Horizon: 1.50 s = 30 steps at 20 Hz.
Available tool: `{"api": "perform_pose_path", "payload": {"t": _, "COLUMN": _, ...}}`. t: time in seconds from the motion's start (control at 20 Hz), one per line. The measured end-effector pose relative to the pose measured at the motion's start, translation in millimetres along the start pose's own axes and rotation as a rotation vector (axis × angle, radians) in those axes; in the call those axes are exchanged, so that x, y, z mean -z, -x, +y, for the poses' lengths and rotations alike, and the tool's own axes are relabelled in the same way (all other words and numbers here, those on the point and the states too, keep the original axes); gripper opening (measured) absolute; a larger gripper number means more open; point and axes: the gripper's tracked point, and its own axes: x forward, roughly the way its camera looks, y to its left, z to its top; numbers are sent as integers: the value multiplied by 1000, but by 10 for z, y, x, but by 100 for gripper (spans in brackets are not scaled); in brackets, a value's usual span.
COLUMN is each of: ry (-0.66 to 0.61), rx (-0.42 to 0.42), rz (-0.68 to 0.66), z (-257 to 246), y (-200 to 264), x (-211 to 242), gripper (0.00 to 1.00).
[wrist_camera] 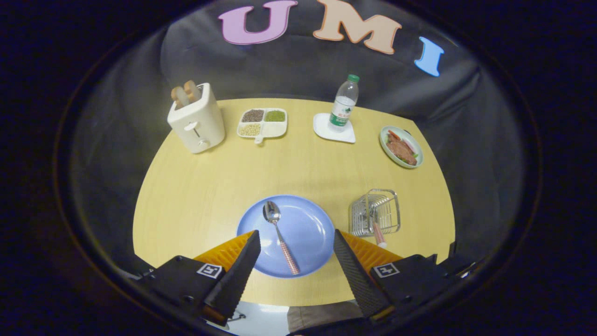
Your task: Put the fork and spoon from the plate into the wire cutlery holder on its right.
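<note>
The yellow counter (196, 196) carries a blue plate (305, 224) at its near edge, with the wire cutlery holder (375, 212) just to its right. The gripper (295, 242) hovers over the plate, fingers spread wide and empty. The spoon (280, 235) lies on the plate between them, while the fork (377, 228) stands in the holder.

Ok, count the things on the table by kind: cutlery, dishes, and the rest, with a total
Cutlery: 2, spoon, fork
Dishes: 4, blue plate, divided tray, food dish, coaster
Other: 3, toaster, bottle, wire holder
Total: 9
</note>
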Motion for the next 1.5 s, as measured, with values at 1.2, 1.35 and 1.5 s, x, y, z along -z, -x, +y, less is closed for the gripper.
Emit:
{"api": "perform_pose_path", "payload": {"t": 1.2, "ry": 33, "rx": -160, "rz": -369, "z": 47, "y": -905, "x": 1052, "gripper": 86}}
{"api": "perform_pose_path", "payload": {"t": 1.35, "ry": 58, "rx": -169, "rz": -355, "z": 47, "y": -985, "x": 1077, "gripper": 68}}
{"api": "perform_pose_path", "payload": {"t": 1.5, "ry": 67, "rx": -210, "rz": -367, "z": 151, "y": -956, "x": 1070, "gripper": 41}}
